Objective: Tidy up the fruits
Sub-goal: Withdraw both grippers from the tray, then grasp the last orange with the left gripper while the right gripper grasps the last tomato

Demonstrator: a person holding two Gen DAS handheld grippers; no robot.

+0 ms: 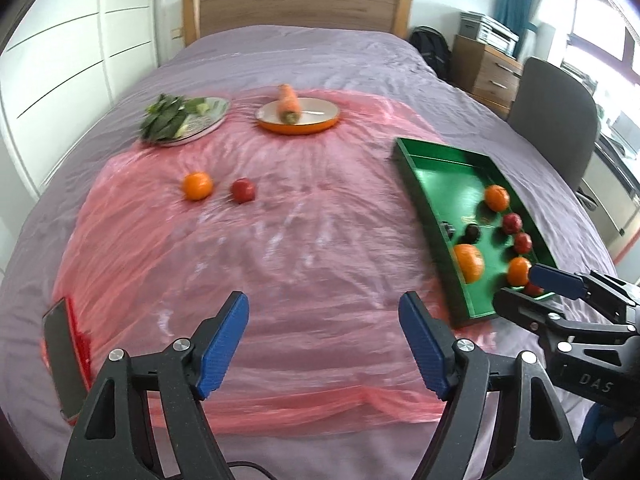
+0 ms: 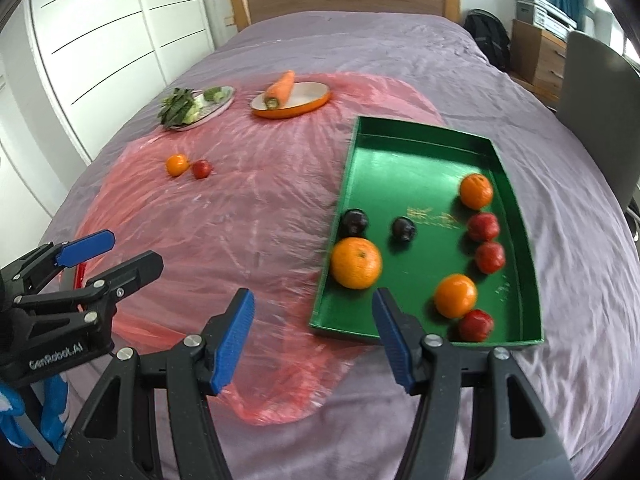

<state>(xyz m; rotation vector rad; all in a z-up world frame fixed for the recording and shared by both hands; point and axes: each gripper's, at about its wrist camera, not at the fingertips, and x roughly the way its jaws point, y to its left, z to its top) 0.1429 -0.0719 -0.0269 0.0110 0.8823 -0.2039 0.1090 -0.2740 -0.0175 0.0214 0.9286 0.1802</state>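
Two fruits (image 1: 218, 188) lie well apart from green tray (image 2: 352, 152).

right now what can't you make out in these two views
- Small red fruit at the near corner of the green rectangular tray: in the left wrist view, mostly hidden by the right gripper.
- Flat dark phone with red edge: left wrist view, its near end runs behind the left gripper's frame; right wrist view, the left gripper covers nearly all of it.
- Gold print on the tray floor: right wrist view, too blurred to read.
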